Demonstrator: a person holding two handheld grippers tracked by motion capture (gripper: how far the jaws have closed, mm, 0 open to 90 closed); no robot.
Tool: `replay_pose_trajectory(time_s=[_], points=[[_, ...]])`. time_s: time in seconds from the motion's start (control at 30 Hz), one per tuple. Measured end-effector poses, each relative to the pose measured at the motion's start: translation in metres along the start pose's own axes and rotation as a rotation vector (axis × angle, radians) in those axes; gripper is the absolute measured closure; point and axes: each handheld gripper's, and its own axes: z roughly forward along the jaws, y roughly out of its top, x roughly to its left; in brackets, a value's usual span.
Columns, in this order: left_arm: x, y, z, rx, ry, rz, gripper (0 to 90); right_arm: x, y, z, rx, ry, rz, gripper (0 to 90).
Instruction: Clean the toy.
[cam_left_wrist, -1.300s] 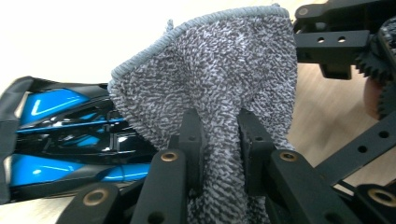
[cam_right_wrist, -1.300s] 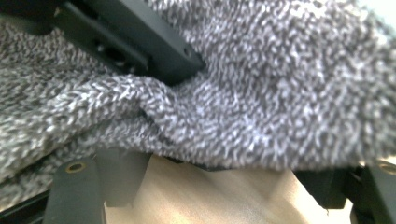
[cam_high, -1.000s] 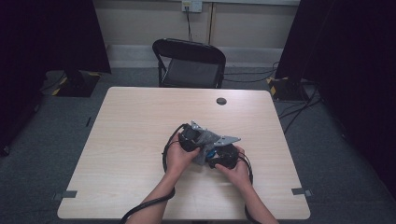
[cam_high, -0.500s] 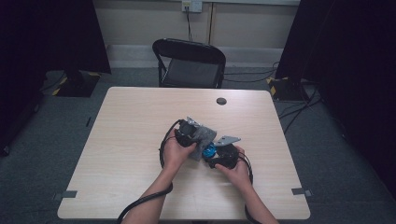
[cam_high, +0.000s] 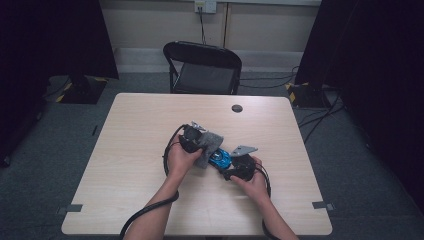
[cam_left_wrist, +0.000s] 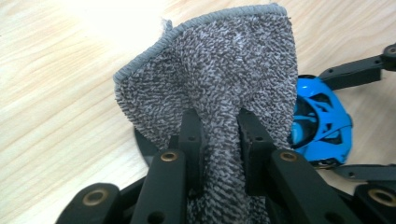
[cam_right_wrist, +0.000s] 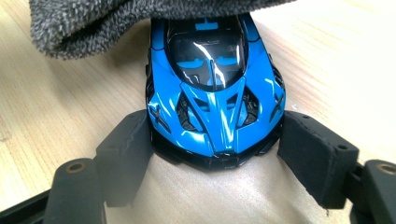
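A blue toy sports car (cam_right_wrist: 212, 93) stands on the wooden table (cam_high: 135, 150), with its end clamped between the pads of my right gripper (cam_right_wrist: 217, 149). In the high view the car (cam_high: 220, 158) lies between the two hands, with the right gripper (cam_high: 231, 169) just to its lower right. My left gripper (cam_left_wrist: 219, 135) is shut on a bunched grey terry cloth (cam_left_wrist: 219, 79), which fans out beyond its jaws. The cloth (cam_right_wrist: 93, 23) hangs over the far end of the car. In the high view the cloth (cam_high: 209, 142) and the left gripper (cam_high: 194, 141) sit up and left of the car.
A small black round disc (cam_high: 237, 108) lies near the table's far edge. A black folding chair (cam_high: 202, 70) stands behind the table. Cables trail from both grippers toward the near edge. Bare tabletop lies to the left and right of the hands.
My left gripper has drawn the cloth up and to the left, off the car, so the car's blue body now shows. The right gripper has kept still on the car.
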Motion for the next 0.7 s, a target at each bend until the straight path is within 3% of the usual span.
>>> replay_pose_trajectory(time_s=[0.7], points=[[0.02, -0.005, -0.009, 0.0, 0.028, -0.027, 74.6, 0.0, 0.0, 0.0, 0.0, 0.0, 0.0, 26.1]])
